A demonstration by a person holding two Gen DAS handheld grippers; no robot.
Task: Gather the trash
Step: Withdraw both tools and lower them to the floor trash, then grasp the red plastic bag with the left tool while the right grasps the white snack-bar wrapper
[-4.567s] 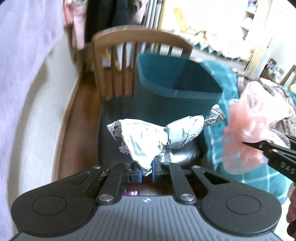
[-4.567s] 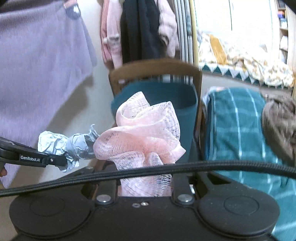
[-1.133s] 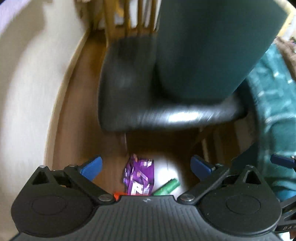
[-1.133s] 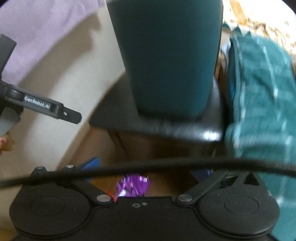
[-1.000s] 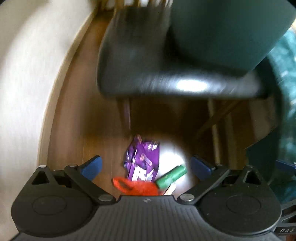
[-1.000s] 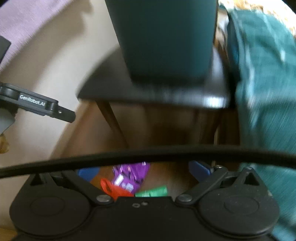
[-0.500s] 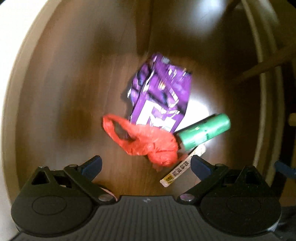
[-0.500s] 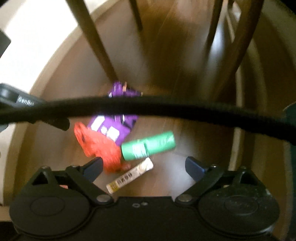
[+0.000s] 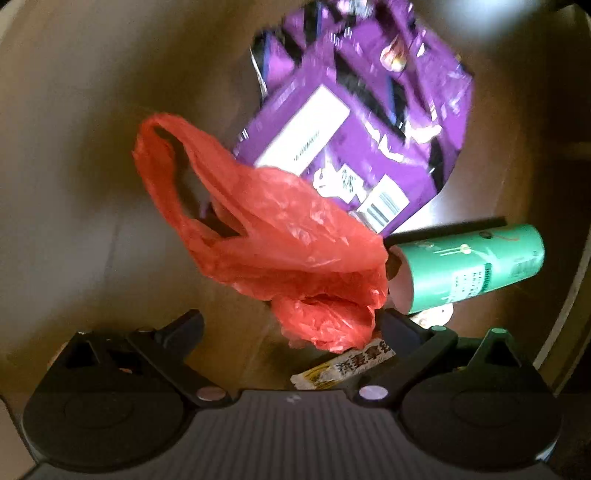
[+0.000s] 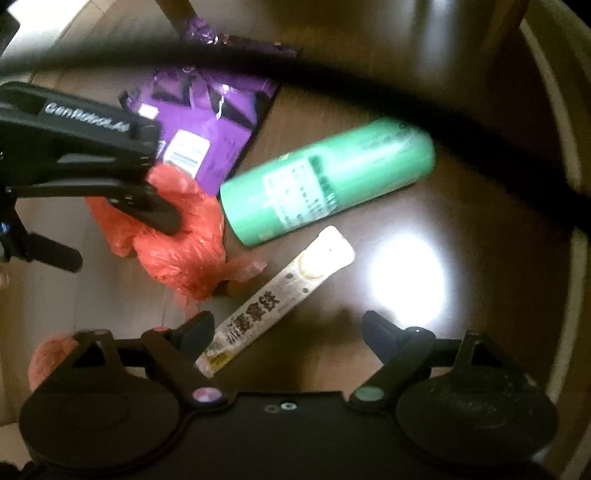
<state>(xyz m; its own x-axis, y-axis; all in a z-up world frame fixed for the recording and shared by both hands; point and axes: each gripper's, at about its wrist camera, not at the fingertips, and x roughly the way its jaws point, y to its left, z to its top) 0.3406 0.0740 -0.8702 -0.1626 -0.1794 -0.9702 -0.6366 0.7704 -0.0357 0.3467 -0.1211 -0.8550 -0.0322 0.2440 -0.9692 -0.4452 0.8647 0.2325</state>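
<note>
A dark brown wooden floor (image 10: 461, 177) fills both views, with a bright patch of reflected light (image 10: 406, 273) on its right side. At the far edge, a wooden chair leg (image 10: 175, 14) stands on the floor, and a pale curved band (image 10: 576, 258), too blurred to identify, runs along the right.

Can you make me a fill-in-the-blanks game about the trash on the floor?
1. The crumpled plastic bag is colored ____.
2. The tube lying on its side is colored ____.
3. The flat snack bag with the barcode is colored ____.
4. The long thin wrapper lies between the open fingers of the ____ gripper.

Answers: red, green, purple, right
</note>
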